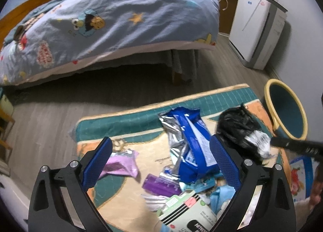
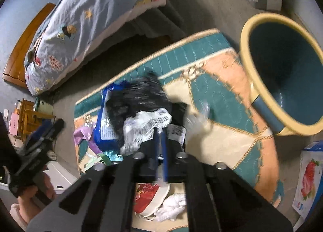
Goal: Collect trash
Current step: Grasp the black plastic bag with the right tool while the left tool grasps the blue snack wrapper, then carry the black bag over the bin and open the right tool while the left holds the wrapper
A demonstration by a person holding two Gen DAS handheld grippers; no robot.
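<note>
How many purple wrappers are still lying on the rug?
2. A pale purple wrapper lies just inside the open left gripper's left finger; a darker purple wrapper lies beside the blue bag. The pile may hide more.

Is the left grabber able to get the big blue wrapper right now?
Probably yes. The left gripper is open, and the blue wrapper lies between its fingers on top of the pile, with nothing covering it.

right hand-held gripper [image 2: 160, 141] clamped on crumpled plastic wrapper [image 2: 145, 125] | bin [image 2: 282, 74] tilted, right
</note>
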